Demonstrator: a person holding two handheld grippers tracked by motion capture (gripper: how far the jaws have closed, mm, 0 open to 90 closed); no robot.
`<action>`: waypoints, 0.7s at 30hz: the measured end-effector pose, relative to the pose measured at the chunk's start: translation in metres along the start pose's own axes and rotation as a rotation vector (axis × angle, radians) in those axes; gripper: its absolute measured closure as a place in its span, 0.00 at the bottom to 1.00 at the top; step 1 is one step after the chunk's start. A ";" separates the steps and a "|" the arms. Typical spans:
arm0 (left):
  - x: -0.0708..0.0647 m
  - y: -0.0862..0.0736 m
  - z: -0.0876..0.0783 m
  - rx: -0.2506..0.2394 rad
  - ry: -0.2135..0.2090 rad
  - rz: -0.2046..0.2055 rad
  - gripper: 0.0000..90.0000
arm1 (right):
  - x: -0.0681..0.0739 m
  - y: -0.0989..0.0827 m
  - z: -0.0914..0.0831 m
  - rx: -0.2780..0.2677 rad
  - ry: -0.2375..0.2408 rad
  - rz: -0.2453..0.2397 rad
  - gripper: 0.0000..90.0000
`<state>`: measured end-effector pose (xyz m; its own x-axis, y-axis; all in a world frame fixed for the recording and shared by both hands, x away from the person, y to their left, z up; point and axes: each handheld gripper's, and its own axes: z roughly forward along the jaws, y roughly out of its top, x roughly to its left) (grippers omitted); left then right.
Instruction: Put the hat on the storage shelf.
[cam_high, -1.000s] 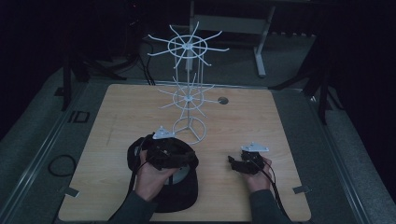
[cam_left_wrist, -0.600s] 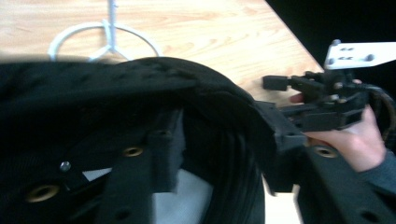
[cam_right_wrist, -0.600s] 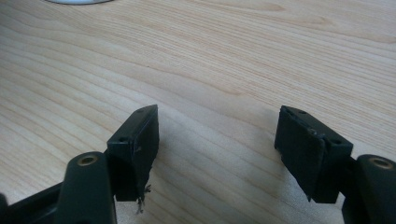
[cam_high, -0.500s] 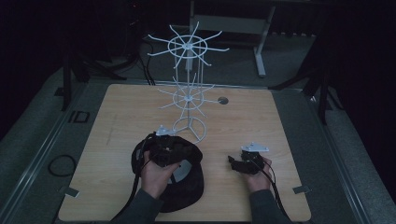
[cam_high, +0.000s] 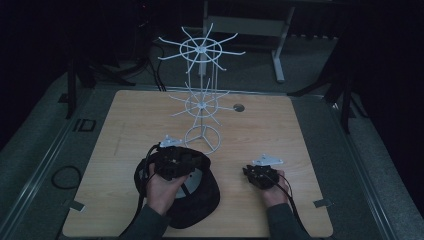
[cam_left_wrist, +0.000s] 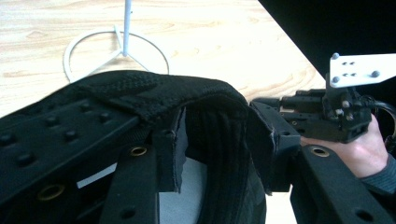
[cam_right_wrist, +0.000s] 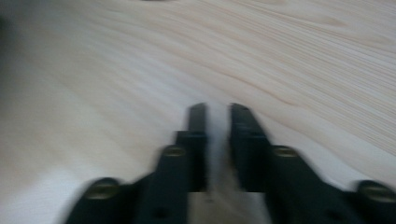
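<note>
A black cap (cam_high: 200, 202) lies open side up on the wooden table (cam_high: 280, 135), near the front edge. My left gripper (cam_high: 192, 162) rests over the cap's back rim. In the left gripper view the jaws stand apart, open, with the cap's rim and inner band (cam_left_wrist: 210, 126) between them. My right gripper (cam_high: 252, 175) is held low over bare wood to the right of the cap. Its jaws (cam_right_wrist: 218, 109) are nearly together with only a narrow slit and nothing in it. The right gripper (cam_left_wrist: 322, 116) is also seen beyond my left jaw.
A white wire display stand (cam_high: 202, 95) with two tiers of radiating hooks rises at the table's middle. Its ring base (cam_left_wrist: 116, 46) sits just beyond the cap. A small round hole (cam_high: 239, 107) marks the tabletop behind it. Dark floor and cables surround the table.
My left hand and gripper have shifted slightly over the cap's rim, and the cap has moved a little with them. The right gripper has stayed put.
</note>
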<state>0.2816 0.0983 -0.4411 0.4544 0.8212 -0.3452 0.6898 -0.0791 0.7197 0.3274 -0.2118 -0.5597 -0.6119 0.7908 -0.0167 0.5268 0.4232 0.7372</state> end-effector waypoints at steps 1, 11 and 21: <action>0.000 0.000 0.000 0.001 -0.001 0.003 0.64 | 0.003 0.001 -0.001 -0.003 0.020 -0.008 0.96; -0.002 -0.003 -0.003 -0.007 0.001 -0.004 0.58 | 0.054 0.025 -0.028 -0.133 0.304 -0.079 1.00; 0.000 -0.003 -0.005 -0.017 0.003 -0.012 0.53 | 0.083 0.033 -0.034 -0.113 0.366 -0.168 1.00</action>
<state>0.2768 0.1010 -0.4399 0.4441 0.8240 -0.3518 0.6856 -0.0597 0.7256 0.2738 -0.1476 -0.5139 -0.8639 0.4966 0.0836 0.3463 0.4654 0.8146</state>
